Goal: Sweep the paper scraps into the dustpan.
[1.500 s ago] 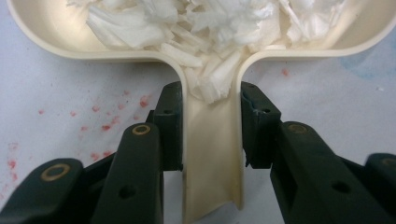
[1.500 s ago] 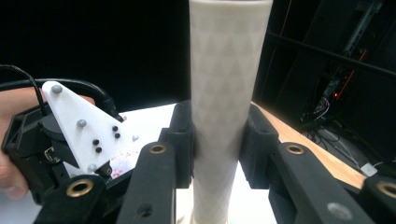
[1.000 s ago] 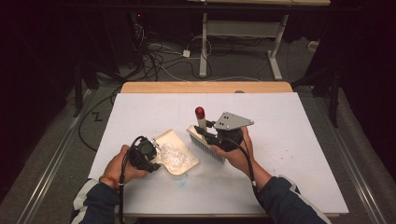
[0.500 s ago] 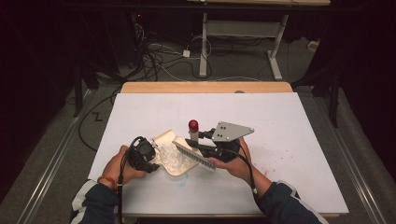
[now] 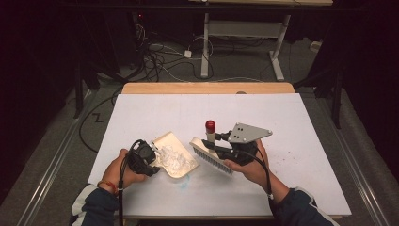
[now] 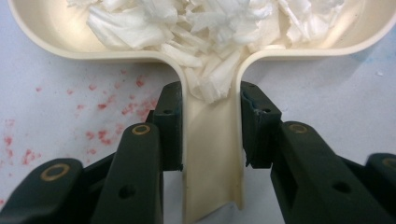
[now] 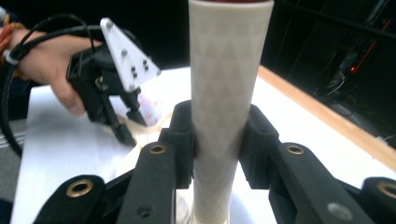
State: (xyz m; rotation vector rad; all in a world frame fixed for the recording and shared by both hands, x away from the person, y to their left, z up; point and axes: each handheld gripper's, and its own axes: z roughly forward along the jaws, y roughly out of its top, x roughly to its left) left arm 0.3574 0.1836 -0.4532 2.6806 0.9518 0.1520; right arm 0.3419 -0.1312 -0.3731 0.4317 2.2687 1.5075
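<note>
My left gripper [image 6: 210,126] has its jaws clamped on the dustpan [image 6: 212,154] handle; my right gripper [image 7: 217,140], at three o'clock, has its jaws clamped on the brush [image 7: 229,93] handle above the worktop [image 5: 291,122].

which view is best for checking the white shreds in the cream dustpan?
Left gripper view: the white shreds lie close up, heaped in the cream plastic dustpan, some spilling into its handle channel. High view shows them small and glary. Right gripper view: too hidden to judge.
</note>
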